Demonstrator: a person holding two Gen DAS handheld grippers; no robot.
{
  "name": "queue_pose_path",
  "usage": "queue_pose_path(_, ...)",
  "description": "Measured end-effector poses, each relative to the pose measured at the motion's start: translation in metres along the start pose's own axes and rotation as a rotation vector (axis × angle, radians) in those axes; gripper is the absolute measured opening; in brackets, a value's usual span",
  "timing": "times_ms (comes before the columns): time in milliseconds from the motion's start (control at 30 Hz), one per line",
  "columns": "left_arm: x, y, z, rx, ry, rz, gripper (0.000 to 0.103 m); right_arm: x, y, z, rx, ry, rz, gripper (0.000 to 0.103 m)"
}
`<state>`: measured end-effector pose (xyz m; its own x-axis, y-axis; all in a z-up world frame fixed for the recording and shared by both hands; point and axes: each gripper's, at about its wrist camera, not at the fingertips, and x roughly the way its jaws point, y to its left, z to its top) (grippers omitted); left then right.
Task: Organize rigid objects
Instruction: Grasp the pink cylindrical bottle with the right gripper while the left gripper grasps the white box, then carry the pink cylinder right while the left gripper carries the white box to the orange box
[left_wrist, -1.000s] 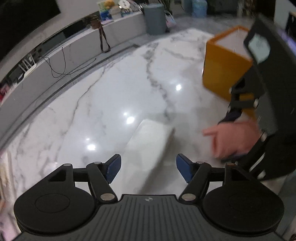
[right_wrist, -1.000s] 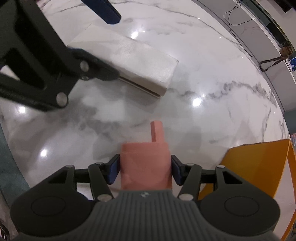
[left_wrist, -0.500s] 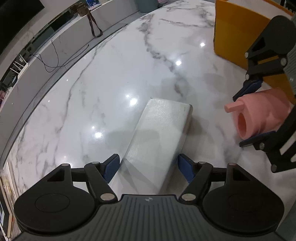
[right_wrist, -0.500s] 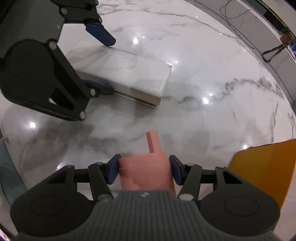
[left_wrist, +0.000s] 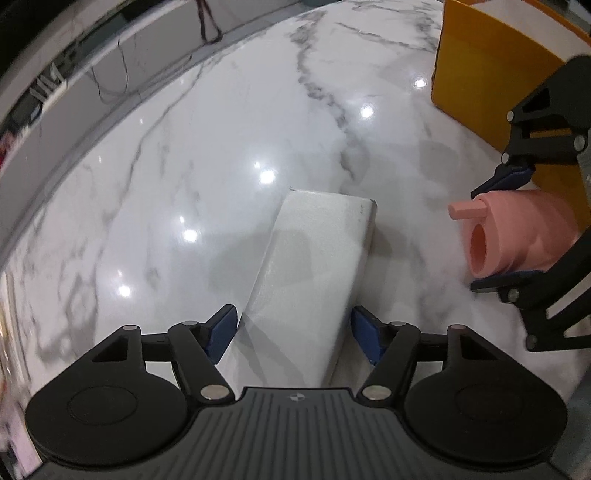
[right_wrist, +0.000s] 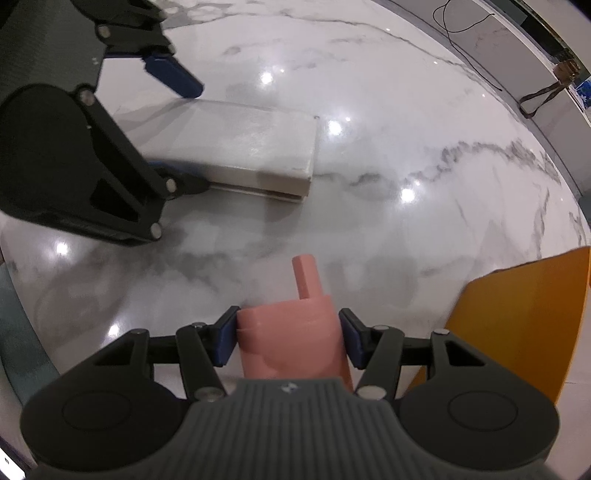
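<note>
Since a second ago we have brought our left gripper (left_wrist: 293, 326) down astride the white box (left_wrist: 314, 266) on the marble table (left_wrist: 184, 147) — its jaws have just been closing, pads flanking the box's long edges, not visibly pressing. Our right gripper (right_wrist: 288, 341) clamps the pink cylinder (right_wrist: 291, 343) beside the orange bin (right_wrist: 517, 325) — open marble lies beyond the box's far edge.

Glossy marble surface (left_wrist: 229, 122), black cables (right_wrist: 461, 22), perhaps a strap (right_wrist: 543, 98)
</note>
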<state>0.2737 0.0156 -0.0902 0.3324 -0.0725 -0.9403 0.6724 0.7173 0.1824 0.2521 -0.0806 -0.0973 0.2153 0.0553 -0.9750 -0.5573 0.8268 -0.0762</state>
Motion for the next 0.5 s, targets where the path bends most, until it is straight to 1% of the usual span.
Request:
queue_pose_path(100, -0.002, -0.001, -0.004, -0.050, 0.043, -0.032, 0.077, -0.002, 0.004, -0.003, 0.001, 0.012, -0.014, 0.057)
queue_pose_path(200, -0.003, -0.002, -0.010, -0.120, 0.084, -0.066, 0.075, -0.003, 0.006, -0.008, 0.014, 0.030, -0.025, 0.057)
queue_pose_path(300, -0.004, -0.002, -0.018, -0.213, 0.133, -0.124, 0.073, -0.006, 0.009, -0.015, 0.048, 0.036, -0.014, 0.057)
queue_pose_path(400, -0.003, -0.005, -0.028, -0.296, 0.166, -0.172, 0.071, -0.008, 0.013, -0.025, 0.098, 0.029, 0.006, 0.057)
queue_pose_path(433, -0.004, -0.008, -0.032, -0.307, 0.166, -0.172, 0.071, -0.009, 0.015, -0.028, 0.112, 0.023, 0.007, 0.057)
queue_pose_path(500, -0.006, -0.013, -0.036, -0.335, 0.191, -0.173, 0.070, -0.012, 0.019, -0.036, 0.150, 0.014, 0.017, 0.057)
